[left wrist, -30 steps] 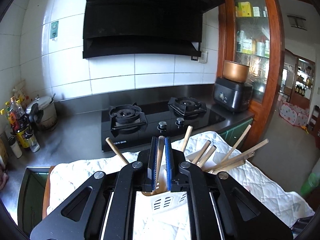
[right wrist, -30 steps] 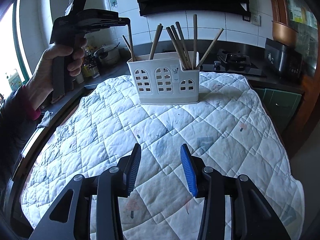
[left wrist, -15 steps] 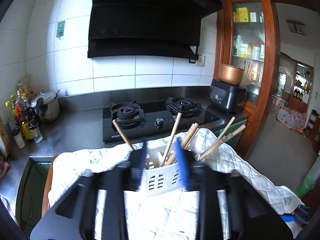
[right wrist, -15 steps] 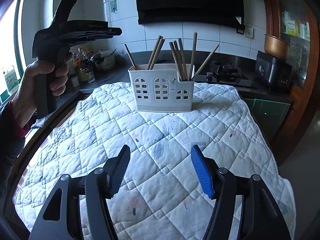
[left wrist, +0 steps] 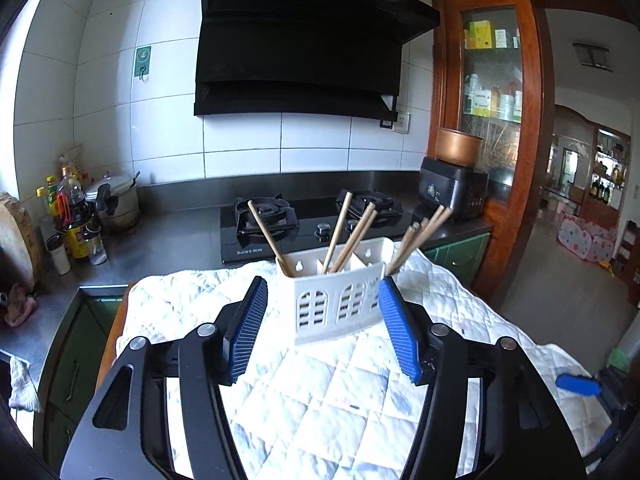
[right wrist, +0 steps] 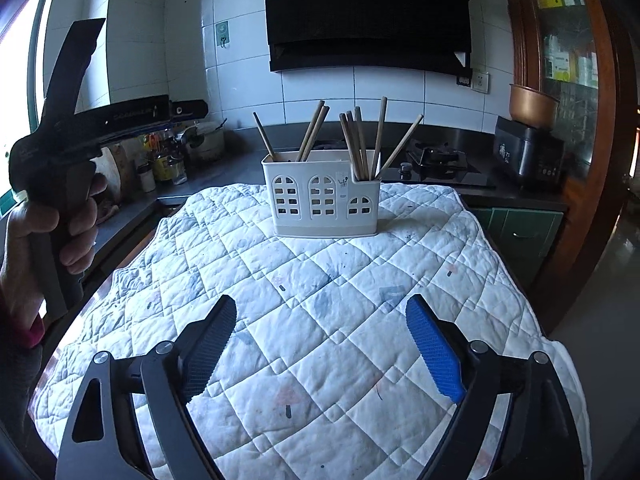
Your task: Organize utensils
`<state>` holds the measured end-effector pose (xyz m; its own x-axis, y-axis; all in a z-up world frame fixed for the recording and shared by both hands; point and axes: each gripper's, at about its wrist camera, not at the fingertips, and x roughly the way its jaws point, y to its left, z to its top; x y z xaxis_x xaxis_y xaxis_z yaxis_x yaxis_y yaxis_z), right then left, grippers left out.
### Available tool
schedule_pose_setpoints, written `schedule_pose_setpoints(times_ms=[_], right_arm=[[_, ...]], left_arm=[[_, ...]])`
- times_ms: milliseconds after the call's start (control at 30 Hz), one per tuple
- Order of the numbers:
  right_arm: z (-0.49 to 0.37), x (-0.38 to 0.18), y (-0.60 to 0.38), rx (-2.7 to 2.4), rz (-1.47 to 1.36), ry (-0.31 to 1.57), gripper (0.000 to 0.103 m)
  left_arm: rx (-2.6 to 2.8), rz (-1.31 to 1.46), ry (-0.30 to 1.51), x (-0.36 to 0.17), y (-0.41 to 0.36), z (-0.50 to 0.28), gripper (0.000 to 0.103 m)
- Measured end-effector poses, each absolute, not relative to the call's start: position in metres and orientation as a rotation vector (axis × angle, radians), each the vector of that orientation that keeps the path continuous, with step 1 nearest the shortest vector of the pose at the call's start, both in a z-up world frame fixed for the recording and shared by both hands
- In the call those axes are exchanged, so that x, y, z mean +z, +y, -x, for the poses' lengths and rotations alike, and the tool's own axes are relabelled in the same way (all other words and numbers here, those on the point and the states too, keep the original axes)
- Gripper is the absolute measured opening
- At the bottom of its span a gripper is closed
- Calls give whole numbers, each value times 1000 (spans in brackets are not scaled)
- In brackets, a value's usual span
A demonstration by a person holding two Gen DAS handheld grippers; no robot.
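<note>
A white utensil caddy (left wrist: pixel 336 308) stands on the quilted cloth (left wrist: pixel 360 400), with several wooden chopsticks (left wrist: pixel 352 236) upright in its compartments. My left gripper (left wrist: pixel 321 286) is drawn back from the caddy. Its jaws are opening and nothing is between the blue pads. From the right wrist view, the caddy (right wrist: pixel 324 196) and chopsticks (right wrist: pixel 360 140) sit at the far end of the cloth. A hand (right wrist: pixel 48 236) holds the left gripper (right wrist: pixel 184 110) up at the left, apart from the caddy. My right gripper (right wrist: pixel 320 304) hovers over the near cloth, its jaws opening and empty.
Behind the caddy are a black gas hob (left wrist: pixel 312 224) and a range hood (left wrist: pixel 304 40). Bottles (left wrist: pixel 76 220) and a pot (left wrist: pixel 116 200) crowd the left counter. A rice cooker (left wrist: pixel 452 192) stands by the wooden cabinet (left wrist: pixel 492 80). The cloth's right edge drops to the floor.
The left gripper let go of a chopstick in the caddy, opened and pulled back toward me. The right gripper opened wider and backed off a little.
</note>
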<state>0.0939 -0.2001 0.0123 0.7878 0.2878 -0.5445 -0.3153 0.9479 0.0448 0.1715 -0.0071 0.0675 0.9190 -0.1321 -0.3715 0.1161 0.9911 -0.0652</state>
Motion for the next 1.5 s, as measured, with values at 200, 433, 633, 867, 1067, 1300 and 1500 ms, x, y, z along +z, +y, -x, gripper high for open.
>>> schedule_pose_setpoints(times_ms=[200, 433, 633, 867, 1067, 1300, 1500], right_arm=[[-83, 12, -199, 312, 43, 571, 89], [-73, 15, -204, 287, 6, 555, 90], [-67, 17, -206, 273, -14, 550, 92], [-62, 26, -204, 240, 11, 520, 93], [-61, 28, -205, 238, 6, 513, 93], [-61, 25, -206, 243, -2, 520, 93], [-61, 21, -207, 247, -13, 531, 94]], left_arm=[[-105, 39, 393, 58, -9, -138, 76], [-81, 67, 400, 42, -11, -106, 88], [-64, 70, 412, 32, -12, -89, 92], [-63, 56, 417, 25, -15, -73, 93], [-74, 47, 431, 20, -15, -67, 94], [-67, 64, 445, 14, -11, -62, 94], [-74, 59, 456, 9, -11, -57, 94]])
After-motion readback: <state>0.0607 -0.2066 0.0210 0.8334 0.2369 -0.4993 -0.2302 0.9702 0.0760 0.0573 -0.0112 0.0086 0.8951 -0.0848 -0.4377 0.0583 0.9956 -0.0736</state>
